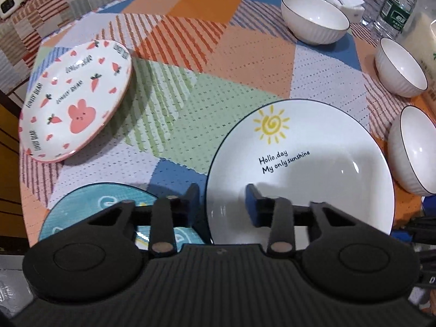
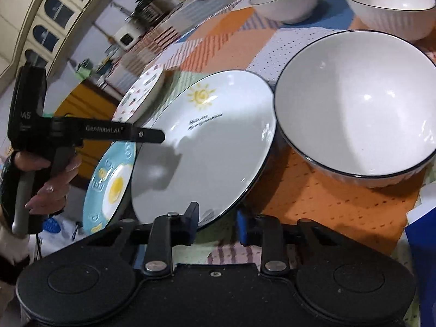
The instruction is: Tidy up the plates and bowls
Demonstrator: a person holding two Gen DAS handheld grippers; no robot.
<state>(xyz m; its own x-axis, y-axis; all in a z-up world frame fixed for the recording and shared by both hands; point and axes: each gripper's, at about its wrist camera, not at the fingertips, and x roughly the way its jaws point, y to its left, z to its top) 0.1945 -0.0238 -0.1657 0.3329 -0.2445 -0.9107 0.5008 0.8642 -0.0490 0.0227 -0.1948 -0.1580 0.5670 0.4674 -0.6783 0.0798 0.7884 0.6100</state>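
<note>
At the near-left rim of the round white ceramic plate with a yellow sun and black lettering (image 1: 299,177), the left claw (image 1: 223,204) straddles the edge. One pad is outside and one over the well, and white still shows between, so no bite yet. The right claw (image 2: 217,219) brackets the same plate's near rim, jaws narrow; I cannot tell whether its pads press.

The plate lies flat on the patchwork-cloth counter (image 1: 190,54). A round blue plate with a fried-egg print (image 1: 90,204) sits just left, and a white ribbed bowl with a dark rim (image 2: 354,103) just right. A pink carrot-print plate (image 1: 76,98) is far left.

Risks:
- The glazed rim could slip from a shallow pinch.
- An uneven two-claw lift could tilt the plate into the bowl or drag the blue plate.
</note>
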